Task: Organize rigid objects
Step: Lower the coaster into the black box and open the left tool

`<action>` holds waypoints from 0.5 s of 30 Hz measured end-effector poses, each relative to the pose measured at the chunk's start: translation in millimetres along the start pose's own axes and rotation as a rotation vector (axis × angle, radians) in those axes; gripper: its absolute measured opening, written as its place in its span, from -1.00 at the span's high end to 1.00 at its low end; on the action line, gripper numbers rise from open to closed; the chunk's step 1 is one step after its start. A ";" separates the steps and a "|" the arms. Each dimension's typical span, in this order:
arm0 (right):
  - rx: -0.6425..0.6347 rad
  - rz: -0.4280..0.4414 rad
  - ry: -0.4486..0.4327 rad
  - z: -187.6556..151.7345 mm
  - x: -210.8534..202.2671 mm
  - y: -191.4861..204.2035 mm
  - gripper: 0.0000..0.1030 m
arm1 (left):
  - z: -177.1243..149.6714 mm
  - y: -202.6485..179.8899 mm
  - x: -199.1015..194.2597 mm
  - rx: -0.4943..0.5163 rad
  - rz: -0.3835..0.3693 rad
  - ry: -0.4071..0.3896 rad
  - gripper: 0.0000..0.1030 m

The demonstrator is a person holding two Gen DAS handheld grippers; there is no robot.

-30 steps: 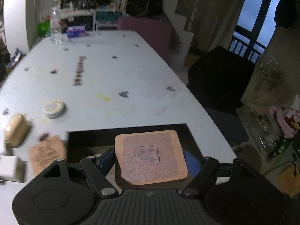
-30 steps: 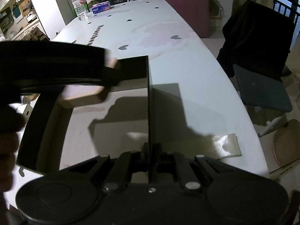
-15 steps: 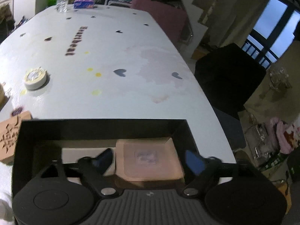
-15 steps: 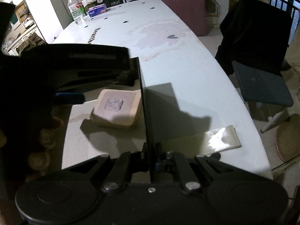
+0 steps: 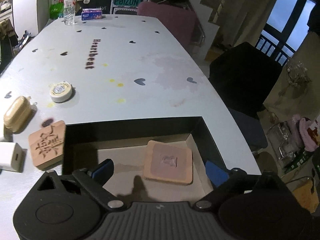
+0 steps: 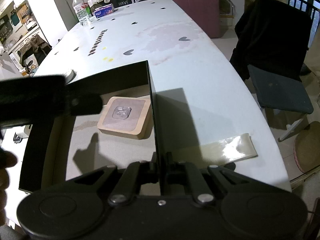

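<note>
A square wooden coaster (image 5: 169,162) lies flat inside the black box (image 5: 132,126), near its right wall; it also shows in the right wrist view (image 6: 125,117). My left gripper (image 5: 160,170) is open and empty above the box, its blue fingertips (image 5: 103,170) spread wide, the coaster lying between them. My right gripper (image 6: 160,160) is shut on the box's right wall (image 6: 153,108). A carved wooden coaster (image 5: 48,145), a beige case (image 5: 17,114), a white charger (image 5: 10,157) and a tape roll (image 5: 61,91) lie left of the box.
The white table (image 5: 124,60) carries a water bottle (image 5: 69,10) and a tissue pack (image 5: 92,17) at the far end. A glossy strip (image 6: 226,148) lies right of the box. Dark chairs (image 6: 276,60) stand beyond the right table edge.
My left gripper lowered the square coaster into the box, opened, let it go and drew back. My right gripper stayed clamped on the box wall.
</note>
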State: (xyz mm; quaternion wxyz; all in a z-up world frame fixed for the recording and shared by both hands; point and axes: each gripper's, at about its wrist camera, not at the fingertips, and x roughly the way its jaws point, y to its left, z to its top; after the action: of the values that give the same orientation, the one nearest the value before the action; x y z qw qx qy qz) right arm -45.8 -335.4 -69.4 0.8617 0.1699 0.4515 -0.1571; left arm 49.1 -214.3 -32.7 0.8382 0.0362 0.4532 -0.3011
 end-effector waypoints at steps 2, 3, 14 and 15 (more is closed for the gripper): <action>-0.001 0.000 0.000 -0.1 0.3 -0.4 0.87 | -2.5 0.1 -7.3 0.016 0.009 -0.008 -0.94; -0.001 0.000 0.000 -0.1 0.3 -0.4 0.87 | -3.8 0.0 -11.2 0.023 0.013 -0.012 -0.96; -0.002 0.000 0.000 -0.7 0.2 0.3 0.87 | -18.5 3.7 -45.1 0.067 0.053 -0.040 -1.00; -0.001 0.001 0.001 -0.7 0.3 0.5 0.87 | -19.8 4.5 -47.6 0.070 0.058 -0.043 -1.00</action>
State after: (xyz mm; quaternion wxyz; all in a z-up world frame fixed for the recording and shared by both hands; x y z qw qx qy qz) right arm -45.9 -334.8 -70.0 0.8617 0.1696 0.4519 -0.1562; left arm 17.5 -181.5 -8.1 0.8544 0.0722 0.4230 -0.2931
